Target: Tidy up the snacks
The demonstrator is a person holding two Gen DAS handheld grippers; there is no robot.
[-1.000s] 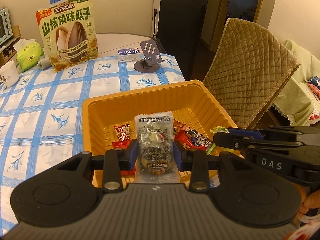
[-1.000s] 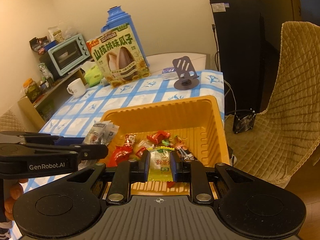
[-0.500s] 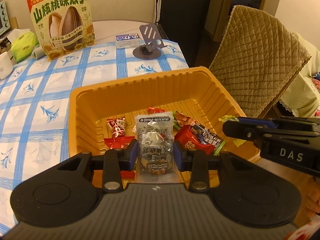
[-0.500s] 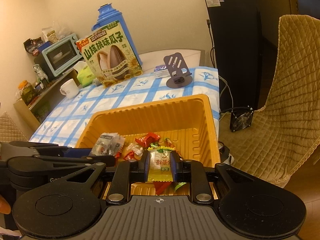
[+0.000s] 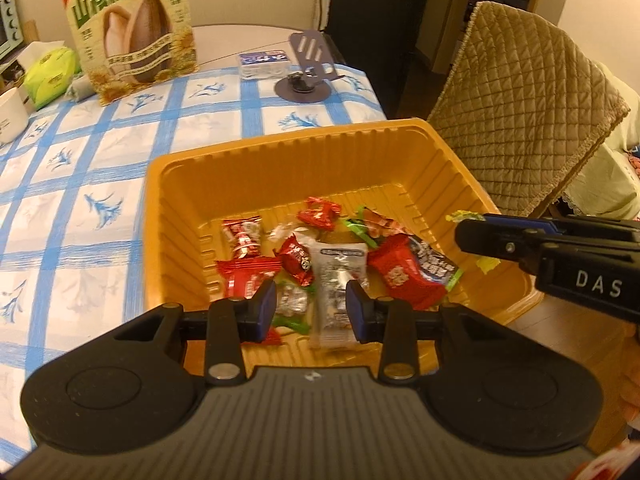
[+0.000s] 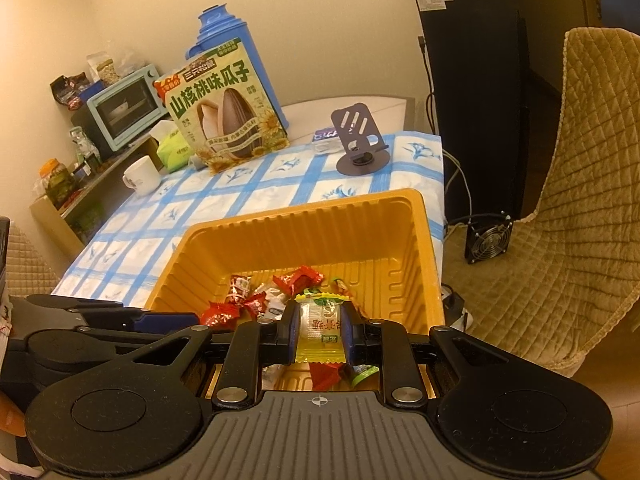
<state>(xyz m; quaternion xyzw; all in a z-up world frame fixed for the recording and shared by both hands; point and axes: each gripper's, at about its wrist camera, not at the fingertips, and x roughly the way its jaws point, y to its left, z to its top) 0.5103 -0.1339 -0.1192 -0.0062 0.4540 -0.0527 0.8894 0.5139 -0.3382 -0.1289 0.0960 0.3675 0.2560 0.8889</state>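
1. Left wrist view
   1.1. The left gripper [image 5: 312,310] hangs over the near end of the tray [image 5: 280,144], pointing steeply down.
   1.2. Its fingers stand partly apart and grip nothing. The left pad is clear of the silver packet [image 5: 340,276]; the right finger overlaps the packet's edge.
   1.3. The silver packet sits off-centre toward the right finger, inside the tray outline. Whether it rests on the floor cannot be told; it is slightly blurred.
   1.4. Loose snacks [image 5: 400,276], mostly red-wrapped, lie on the tray floor.
   1.5. The right gripper [image 5: 470,236] enters side-on from the right, above the tray's right wall, with the yellow packet [image 5: 464,214] showing at its tip.
   1.6. The tray stands at the table [image 5: 100,160] edge, next to the chair [image 5: 520,100]. The seed bag [image 5: 132,28] and stand [image 5: 304,80] are at the far end.

2. Right wrist view
   2.1. The right gripper's fingers are closed on the yellow packet, which is held upright between the pads, above the tray's near right part.
   2.2. The left gripper lies side-on at lower left, at the tray's near left corner.
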